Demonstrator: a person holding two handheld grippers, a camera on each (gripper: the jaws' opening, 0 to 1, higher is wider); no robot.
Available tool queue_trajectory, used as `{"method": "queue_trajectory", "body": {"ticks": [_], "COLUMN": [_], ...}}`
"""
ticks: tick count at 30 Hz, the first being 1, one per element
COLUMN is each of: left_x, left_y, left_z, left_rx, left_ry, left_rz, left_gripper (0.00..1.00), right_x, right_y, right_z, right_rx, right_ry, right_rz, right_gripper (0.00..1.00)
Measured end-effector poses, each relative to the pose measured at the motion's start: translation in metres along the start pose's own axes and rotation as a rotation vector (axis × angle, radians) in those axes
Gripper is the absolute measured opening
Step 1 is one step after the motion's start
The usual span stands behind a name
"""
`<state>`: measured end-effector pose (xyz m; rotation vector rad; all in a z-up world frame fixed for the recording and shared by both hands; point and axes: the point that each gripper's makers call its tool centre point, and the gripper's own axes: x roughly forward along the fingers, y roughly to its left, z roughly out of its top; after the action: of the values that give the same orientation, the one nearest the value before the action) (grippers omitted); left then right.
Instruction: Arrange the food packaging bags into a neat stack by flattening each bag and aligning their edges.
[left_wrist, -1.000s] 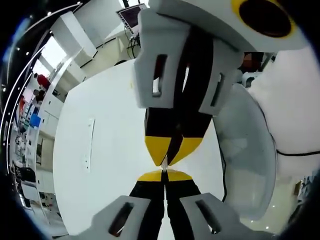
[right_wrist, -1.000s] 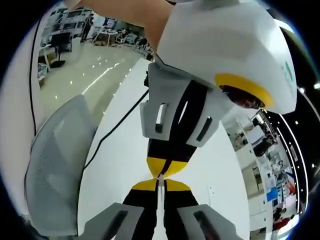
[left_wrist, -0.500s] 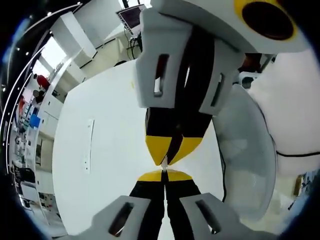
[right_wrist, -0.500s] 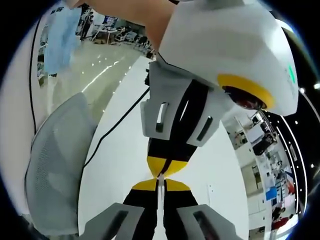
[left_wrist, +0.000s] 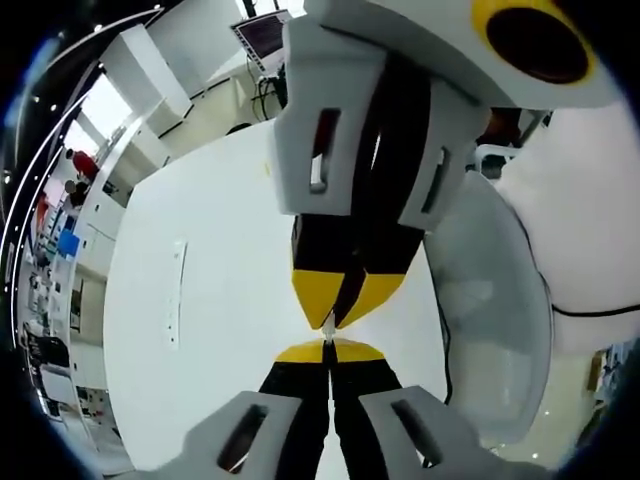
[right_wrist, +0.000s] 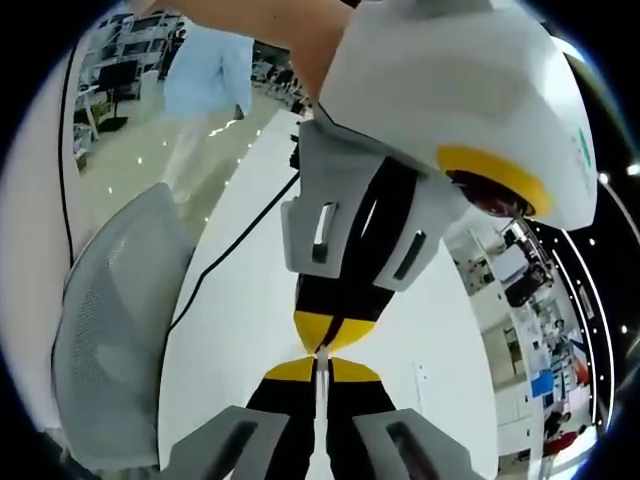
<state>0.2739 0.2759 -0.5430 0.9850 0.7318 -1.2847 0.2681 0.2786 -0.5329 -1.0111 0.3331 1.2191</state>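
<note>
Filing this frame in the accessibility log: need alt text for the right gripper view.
The right gripper and the left gripper, both shut, meet tip to tip above a white table. A grey mesh chair stands beside the table, a black cable crosses it, and a person in light blue walks behind.

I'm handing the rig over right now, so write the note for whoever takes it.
Left gripper: jaws shut, nothing in them.
Right gripper: jaws shut, nothing in them.
The two point at each other, yellow tips nearly meeting, above the white table.
Food packaging bags: I cannot tell where they lie, and the stretch of table in sight is bare.
Nearby: a grey mesh chair at the table edge, a black cable running along the table, and a person in light blue in the background.
Done: nothing I can confirm.
Left: likely everything. Find the bags, flatten each, stack with edges aligned.
</note>
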Motion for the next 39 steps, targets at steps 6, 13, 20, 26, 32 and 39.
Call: {"method": "queue_trajectory", "body": {"ticks": [6, 13, 20, 26, 32, 39], "left_x": [0.0003, 0.0017, 0.0023, 0.0022, 0.0029, 0.0048], "left_y": [0.0013, 0.0, -0.0013, -0.0019, -0.001, -0.0008], "left_z": [0.0001, 0.0009, 0.0023, 0.0024, 0.0022, 0.0025], "left_rx": [-0.003, 0.003, 0.005, 0.003, 0.001, 0.008], "left_ry": [-0.004, -0.003, -0.004, -0.007, -0.009, -0.004], "left_rz": [-0.001, 0.0, -0.001, -0.002, 0.002, 0.01], "left_gripper": [0.0, 0.0, 0.0, 0.0, 0.0, 0.0], "right_x": [-0.001, -0.0007, -0.0007, -0.0011, -0.0006, -0.0004], "right_y": [0.0003, 0.0015, 0.0021, 0.0024, 0.0024, 0.0029], "right_z": [-0.0013, -0.0033, -0.0048, -0.0055, -0.0072, -0.0076], "right_rx": [0.006, 0.009, 0.013, 0.02, 0.025, 0.029], "right_ry": [0.002, 0.009, 0.017, 0.018, 0.024, 0.014], "right_rz": [-0.002, 0.0, 0.003, 0.006, 0.006, 0.005], "right_gripper": [0.0, 0.0, 0.0, 0.0, 0.0, 0.0]}}
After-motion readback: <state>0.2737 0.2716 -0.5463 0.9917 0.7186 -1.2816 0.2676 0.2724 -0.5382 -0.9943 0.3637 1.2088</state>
